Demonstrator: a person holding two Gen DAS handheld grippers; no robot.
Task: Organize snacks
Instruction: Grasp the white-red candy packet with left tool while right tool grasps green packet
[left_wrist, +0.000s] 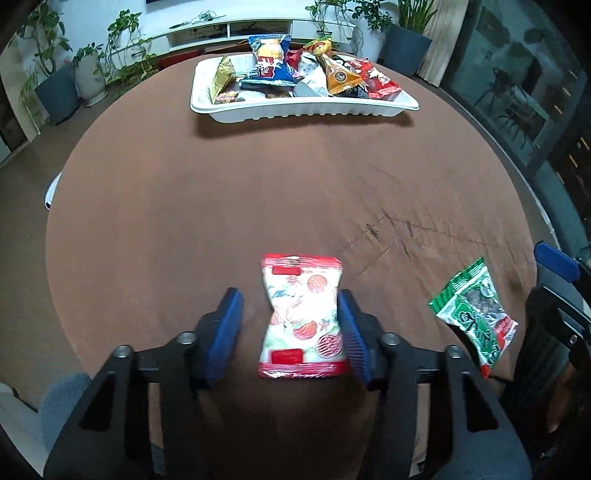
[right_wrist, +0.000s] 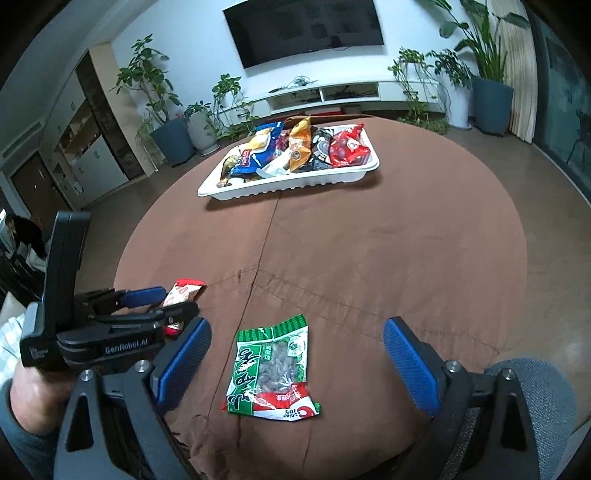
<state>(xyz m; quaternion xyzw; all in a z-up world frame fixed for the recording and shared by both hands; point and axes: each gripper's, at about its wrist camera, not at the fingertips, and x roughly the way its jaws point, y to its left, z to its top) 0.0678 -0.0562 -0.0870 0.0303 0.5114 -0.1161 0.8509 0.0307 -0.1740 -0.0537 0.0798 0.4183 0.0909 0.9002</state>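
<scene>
A red-and-white snack packet (left_wrist: 303, 317) lies on the brown tablecloth between the blue pads of my left gripper (left_wrist: 289, 293). The right pad touches its edge, while the left pad stands a little apart from it. A green packet of seeds (right_wrist: 273, 365) lies flat between the wide-open fingers of my right gripper (right_wrist: 297, 323), touching neither pad. The green packet (left_wrist: 476, 314) also shows at the right of the left wrist view. At the far side of the table, a white tray (left_wrist: 295, 110) holds several snack bags. The same tray (right_wrist: 291, 184) shows in the right wrist view.
The round table (left_wrist: 184, 184) is covered in brown cloth with a stitched seam (right_wrist: 266, 240). My left gripper (right_wrist: 181, 301) sits close beside the right one's left finger. Potted plants (right_wrist: 166, 122) and a low white cabinet (right_wrist: 351, 92) stand beyond the table.
</scene>
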